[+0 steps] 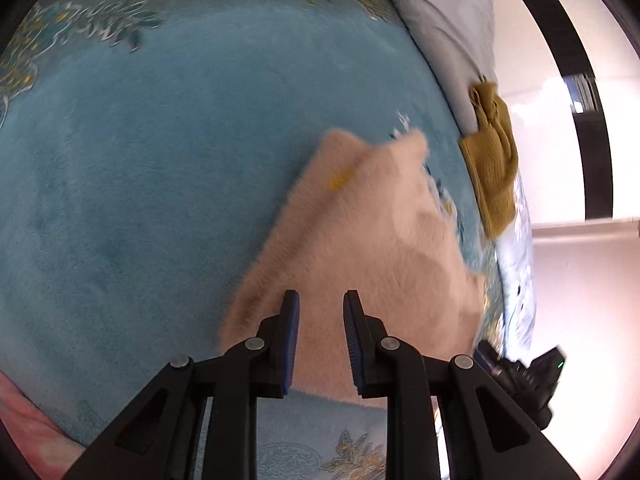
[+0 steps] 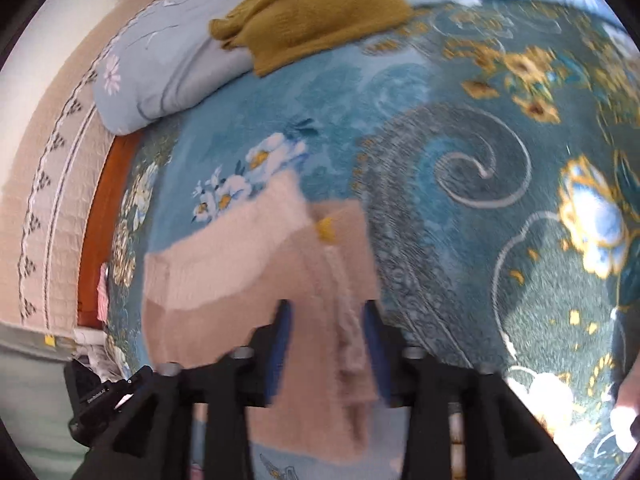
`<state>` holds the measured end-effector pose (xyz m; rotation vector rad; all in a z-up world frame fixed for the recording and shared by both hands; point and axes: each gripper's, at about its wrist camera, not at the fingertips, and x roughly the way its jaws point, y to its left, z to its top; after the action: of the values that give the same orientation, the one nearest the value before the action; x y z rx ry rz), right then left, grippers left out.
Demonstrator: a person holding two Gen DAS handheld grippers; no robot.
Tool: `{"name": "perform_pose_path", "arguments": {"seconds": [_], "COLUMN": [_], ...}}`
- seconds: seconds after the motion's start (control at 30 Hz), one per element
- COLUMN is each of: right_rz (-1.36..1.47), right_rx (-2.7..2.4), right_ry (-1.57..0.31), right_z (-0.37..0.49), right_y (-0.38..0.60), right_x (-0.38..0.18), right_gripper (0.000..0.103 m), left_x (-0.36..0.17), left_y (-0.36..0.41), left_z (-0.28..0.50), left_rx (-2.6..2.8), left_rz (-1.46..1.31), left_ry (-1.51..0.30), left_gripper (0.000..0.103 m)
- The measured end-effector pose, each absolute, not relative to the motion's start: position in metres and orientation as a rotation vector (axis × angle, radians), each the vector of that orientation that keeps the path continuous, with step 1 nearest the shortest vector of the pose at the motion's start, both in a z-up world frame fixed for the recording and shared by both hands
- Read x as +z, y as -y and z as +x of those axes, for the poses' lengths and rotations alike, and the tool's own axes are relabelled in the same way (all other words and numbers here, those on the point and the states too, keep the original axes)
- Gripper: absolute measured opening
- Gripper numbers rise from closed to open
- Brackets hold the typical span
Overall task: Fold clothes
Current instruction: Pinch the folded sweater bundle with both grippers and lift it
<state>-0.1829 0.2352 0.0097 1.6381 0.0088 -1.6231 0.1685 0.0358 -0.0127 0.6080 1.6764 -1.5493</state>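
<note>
On the teal floral bedspread (image 1: 140,184) lies the task item, a fuzzy beige-pink garment (image 1: 360,232), partly folded, w/ a small yellow tag (image 1: 339,181) on its upper layer. From my left wrist cam, the left gripper (image 1: 321,304) points down over the garment's near end; its two blue-padded fingers (image 1: 291,320) stand a narrow gap apart, and I see only flat fabric lying behind that gap — no pinched fold, so I read it as not clamped. From my right wrist cam, the right gripper (image 2: 326,312) sits over the same garment (image 2: 248,264); the pic is blurred, but its blue pads (image 2: 280,328) are clearly spread, w/ a ridge of the cloth and a pale drawstring (image 2: 348,320) lying between them and neither pad pressing on it. Yellow tag (image 2: 326,230) shows here too, just beyond the fingertips. Behind the garment, near the bed's head, a mustard-yellow knit item (image 2: 312,8) rests on a grey-blue pillow (image 2: 168,72) — well apart from the beige piece. Left cam shows the same knit (image 1: 494,168) and pillow (image 1: 444,28) at the right edge. A beige quilted cover (image 2: 56,160) w/ zigzag trim runs along the far left of the right view.
</note>
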Motion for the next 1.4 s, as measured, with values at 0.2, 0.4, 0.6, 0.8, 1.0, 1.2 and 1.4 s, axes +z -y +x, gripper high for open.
{"name": "perform_pose_path", "arguments": {"seconds": [0.2,0.4,0.6,0.8,1.0,1.2,1.4], "right_rz": [1.758,1.811,1.819,1.808,1.812,1.826,1.793], "right_rx": [-1.56,-1.516,-1.504,-1.489,-1.464,-1.491,-1.491], "right_ry": [0.194,0.312,0.354,0.407,0.424,0.397,0.381], "right_z": [-0.192,-0.193,-0.197,-0.199,-0.198,-0.193,-0.19], "right_y": [-0.246,-0.242,-0.235,-0.229,-0.225,-0.222,-0.22], "right_x": [-0.026,-0.049,-0.058,-0.059,-0.061,-0.052,-0.028], "right_gripper": [0.058,0.064,0.069,0.07,0.07,0.054,0.037], "left_x": [-0.028,-0.059,-0.071,-0.079,-0.079,-0.067,-0.044], "left_y": [-0.015,0.014,0.031,0.039,0.041,0.039,0.035], "left_z": [0.162,0.156,0.157,0.146,0.147,0.133,0.125], "left_rx": [-1.516,-1.493,-1.489,-1.48,-1.477,-1.451,-1.466], "left_rz": [0.634,0.683,0.604,0.541,0.549,0.556,0.575], "left_ry": [-1.679,-1.744,-1.833,-1.905,-1.9,-1.861,-1.798], "left_gripper": [0.064,0.069,0.071,0.072,0.064,0.048,0.031]}}
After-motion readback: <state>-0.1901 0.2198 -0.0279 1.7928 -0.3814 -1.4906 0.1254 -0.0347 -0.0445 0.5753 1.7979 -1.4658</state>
